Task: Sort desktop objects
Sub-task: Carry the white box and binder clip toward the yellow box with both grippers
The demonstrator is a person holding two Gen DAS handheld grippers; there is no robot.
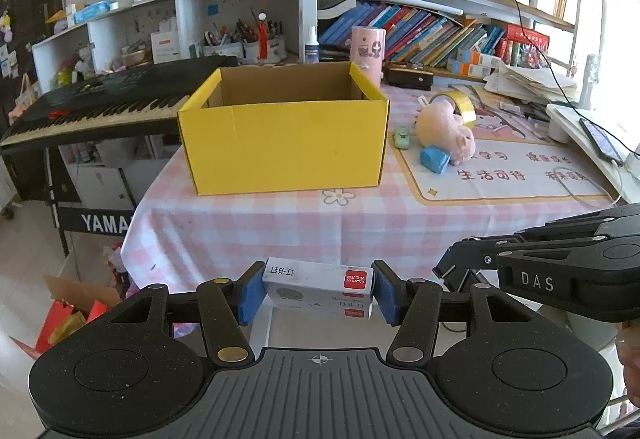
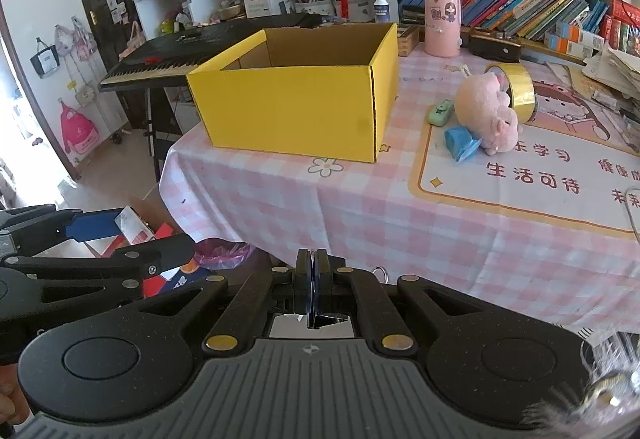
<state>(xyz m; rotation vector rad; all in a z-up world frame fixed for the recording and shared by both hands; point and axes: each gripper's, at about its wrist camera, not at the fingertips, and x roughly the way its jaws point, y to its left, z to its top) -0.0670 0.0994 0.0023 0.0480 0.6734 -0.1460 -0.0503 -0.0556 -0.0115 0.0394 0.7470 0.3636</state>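
Note:
My left gripper (image 1: 318, 289) is shut on a small white staples box (image 1: 318, 285) with red labels, held in front of the table's near edge. It also shows at the left of the right wrist view (image 2: 120, 229). My right gripper (image 2: 315, 271) is shut with its pads together and empty; it shows in the left wrist view (image 1: 444, 271). An open yellow cardboard box (image 1: 284, 143) (image 2: 296, 107) stands on the pink checked tablecloth (image 1: 280, 223). To its right lie a pink plush pig (image 1: 446, 131) (image 2: 486, 115), a blue packet (image 1: 434, 158) (image 2: 460, 143), a small green stapler (image 1: 402, 138) (image 2: 440, 112) and a gold tape roll (image 1: 460, 105) (image 2: 516, 87).
A black keyboard piano (image 1: 112, 103) stands left of the table. Shelves with books (image 1: 420, 31) and a pink cylinder (image 1: 368, 49) are behind. A phone (image 1: 602, 141) on a white stand and cables are at the right. Boxes and bags lie on the floor at lower left (image 1: 72, 315).

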